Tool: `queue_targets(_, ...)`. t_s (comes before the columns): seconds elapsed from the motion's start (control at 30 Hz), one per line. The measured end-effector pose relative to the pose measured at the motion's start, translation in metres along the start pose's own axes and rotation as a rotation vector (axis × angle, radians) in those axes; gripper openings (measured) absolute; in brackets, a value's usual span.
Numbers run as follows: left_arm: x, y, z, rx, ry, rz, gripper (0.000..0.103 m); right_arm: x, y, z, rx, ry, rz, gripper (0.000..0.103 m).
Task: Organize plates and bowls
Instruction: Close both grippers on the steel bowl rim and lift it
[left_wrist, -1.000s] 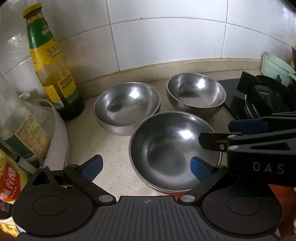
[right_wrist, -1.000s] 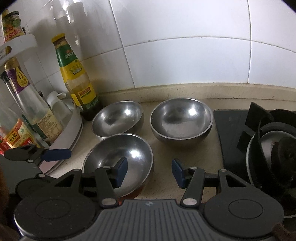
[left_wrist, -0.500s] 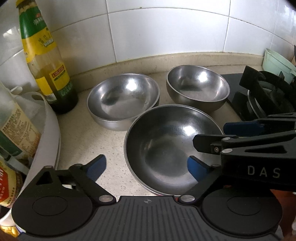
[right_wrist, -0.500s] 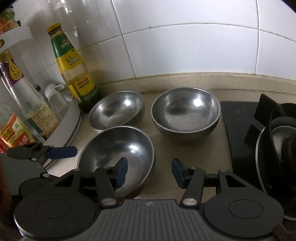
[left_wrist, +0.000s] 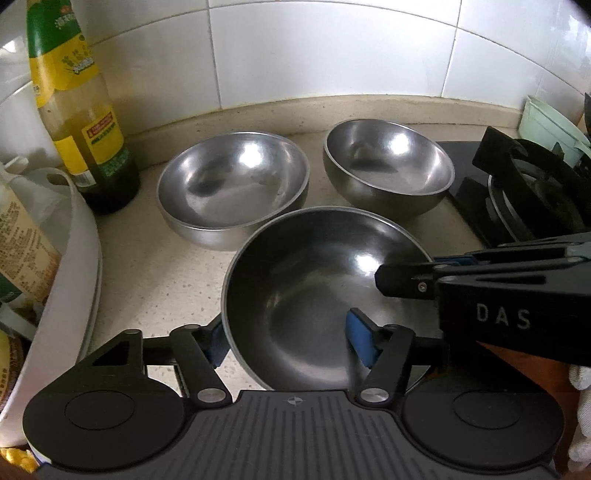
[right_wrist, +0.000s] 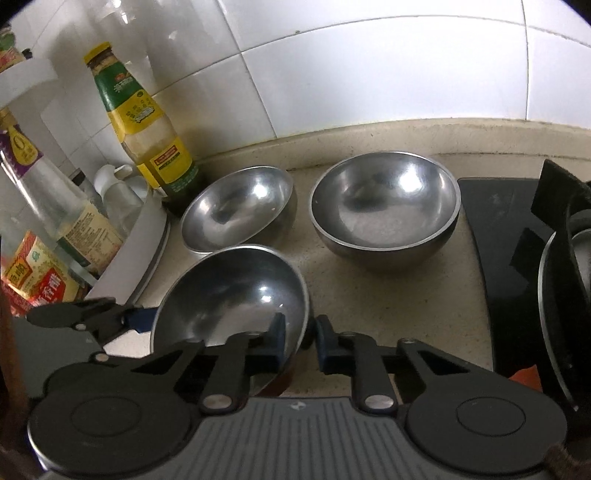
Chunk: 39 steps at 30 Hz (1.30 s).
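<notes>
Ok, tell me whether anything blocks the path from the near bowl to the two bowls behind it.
Nothing visible does. The jaws of the right gripper straddle the rim of the near bowl. Only bare counter lies between it and the back right bowl, and the back left bowl sits close behind it.

I see a white tiled wall (left_wrist: 332, 55) with grey grout, glossy, bright glare on the right wrist view. Beige speckled counter (left_wrist: 155, 280) with a raised beige backsplash lip (right_wrist: 369, 134) where it meets the tiles. Black glass hob (right_wrist: 506, 236) set into the counter on the right.
</notes>
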<state>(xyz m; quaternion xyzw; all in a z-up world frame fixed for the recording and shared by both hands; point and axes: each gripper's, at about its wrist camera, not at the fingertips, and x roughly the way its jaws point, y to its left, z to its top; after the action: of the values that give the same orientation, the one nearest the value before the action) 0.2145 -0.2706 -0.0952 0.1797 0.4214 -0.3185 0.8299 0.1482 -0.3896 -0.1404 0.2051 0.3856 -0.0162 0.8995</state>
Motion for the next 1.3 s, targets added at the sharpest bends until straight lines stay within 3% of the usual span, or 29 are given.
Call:
queue_targets(0.67,-0.006,-0.005,-0.003,0.003,-0.015,-0.009,0.072,0.003,-0.007,-0.005,0.095,0.069,0.043,0.014)
queue_targets(1.3,-0.047,-0.009,0.004,0.019,-0.121,0.003,0.076,-0.033,0.011,0.003,0.073,-0.004,0.059,0.014)
